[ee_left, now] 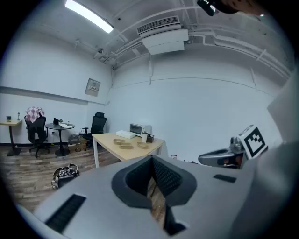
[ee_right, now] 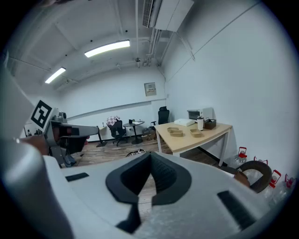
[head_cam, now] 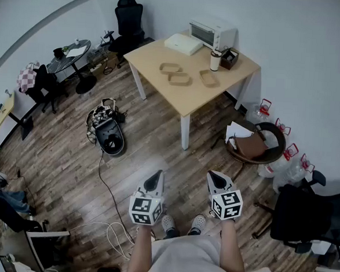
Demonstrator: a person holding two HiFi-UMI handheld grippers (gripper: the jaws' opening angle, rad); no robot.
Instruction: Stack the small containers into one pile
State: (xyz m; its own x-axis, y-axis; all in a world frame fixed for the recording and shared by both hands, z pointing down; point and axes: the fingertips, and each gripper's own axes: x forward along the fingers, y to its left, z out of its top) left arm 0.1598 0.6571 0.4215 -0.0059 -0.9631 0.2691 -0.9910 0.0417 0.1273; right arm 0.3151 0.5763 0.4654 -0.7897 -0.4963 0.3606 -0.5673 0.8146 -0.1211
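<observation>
Wood-plank floor point(head_cam: 58, 154) fills most of the head view; its edges run out of frame on all sides.

Light wooden table point(head_cam: 219, 89) stands far from the person, against the far wall, with its right legs hidden behind the top.

Black office chair point(head_cam: 309, 221) near right, cut off by the frame edge. A second black chair point(head_cam: 128, 22) stands far left of the table.

Low round stand point(head_cam: 274, 134) right of the table holds papers and something brown that is hard to make out. Clear jugs with red handles point(head_cam: 287, 155) line the wall beside it, partly hidden by the stand.

Black bag point(head_cam: 107, 133) lies open on the floor at left, its contents unclear.

Person: only forearms, lap and shoe tips show, at the bottom edge.

Left gripper point(head_cam: 157, 176) and right gripper point(head_cam: 213, 176) are held side by side over the floor, well apart from the table. Both have their jaws pressed together with nothing between them.

On the table's far edge are a white toaster oven point(head_cam: 212, 32), a flat white box point(head_cam: 184, 44), a tumbler point(head_cam: 215, 60) and a small dark box point(head_cam: 229, 58).

Three small containers sit on the table top, unstacked. They are tan, shallow, open-topped, with rounded corners. The left container point(head_cam: 170, 68) and middle container point(head_cam: 179, 78) lie just beside each other; whether they touch I cannot tell. The right container point(head_cam: 208, 77) sits apart, near the tumbler. In both gripper views they are tiny and distant.
</observation>
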